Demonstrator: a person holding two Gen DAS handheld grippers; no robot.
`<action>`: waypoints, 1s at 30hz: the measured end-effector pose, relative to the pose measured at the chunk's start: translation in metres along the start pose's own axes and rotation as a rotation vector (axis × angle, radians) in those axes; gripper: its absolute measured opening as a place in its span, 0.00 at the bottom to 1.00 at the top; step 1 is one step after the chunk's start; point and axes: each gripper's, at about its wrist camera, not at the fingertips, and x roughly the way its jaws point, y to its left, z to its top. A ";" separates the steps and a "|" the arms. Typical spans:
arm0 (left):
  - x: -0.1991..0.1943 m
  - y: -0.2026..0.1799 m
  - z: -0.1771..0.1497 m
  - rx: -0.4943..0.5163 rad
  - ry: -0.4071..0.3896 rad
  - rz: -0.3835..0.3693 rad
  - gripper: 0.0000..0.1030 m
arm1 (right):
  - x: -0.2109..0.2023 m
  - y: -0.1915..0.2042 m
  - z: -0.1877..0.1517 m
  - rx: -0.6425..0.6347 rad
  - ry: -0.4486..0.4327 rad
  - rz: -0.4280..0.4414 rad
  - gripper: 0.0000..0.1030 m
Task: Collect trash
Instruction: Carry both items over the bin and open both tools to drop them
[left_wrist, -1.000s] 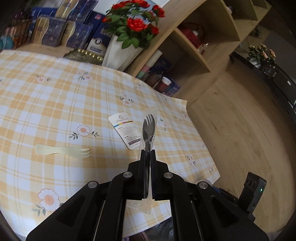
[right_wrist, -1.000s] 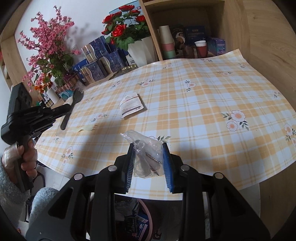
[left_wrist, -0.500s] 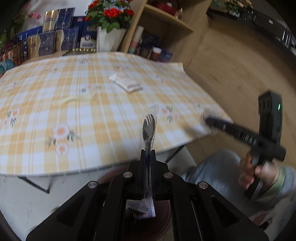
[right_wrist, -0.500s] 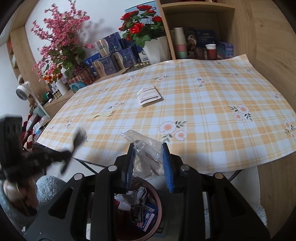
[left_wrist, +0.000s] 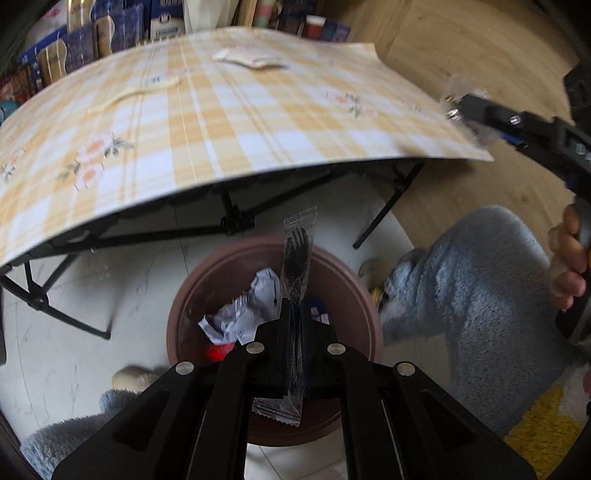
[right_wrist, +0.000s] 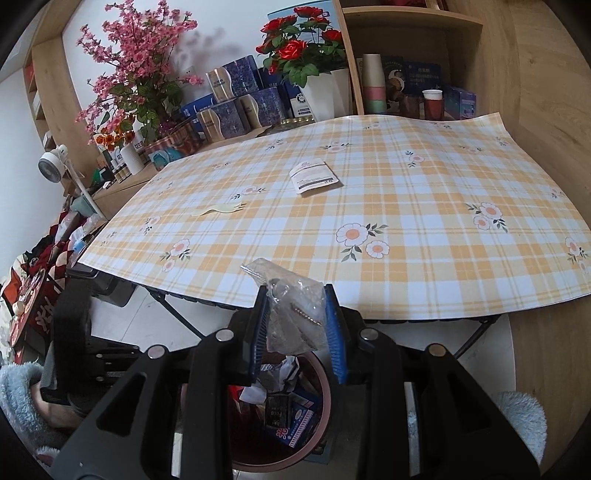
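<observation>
The left gripper (left_wrist: 291, 332) is clamped on a black plastic fork in a clear wrapper (left_wrist: 297, 258), long axis upright at frame centre, directly over the round brown bin (left_wrist: 362, 295). The right gripper (right_wrist: 297, 317) pinches a crumpled clear bag (right_wrist: 291, 314), nearer the bin's (right_wrist: 325, 380) rim.

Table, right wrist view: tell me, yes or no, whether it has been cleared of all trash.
No. A pale fork and a white printed packet lie on the table.
</observation>
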 end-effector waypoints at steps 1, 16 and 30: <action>0.004 0.000 -0.001 0.002 0.019 0.003 0.05 | 0.000 0.000 -0.001 0.000 0.002 0.000 0.31; -0.014 0.007 0.001 -0.044 -0.085 0.027 0.45 | 0.007 0.002 -0.013 -0.002 0.034 0.009 0.31; -0.114 0.044 0.002 -0.196 -0.468 0.135 0.90 | 0.023 0.016 -0.030 -0.050 0.078 0.036 0.31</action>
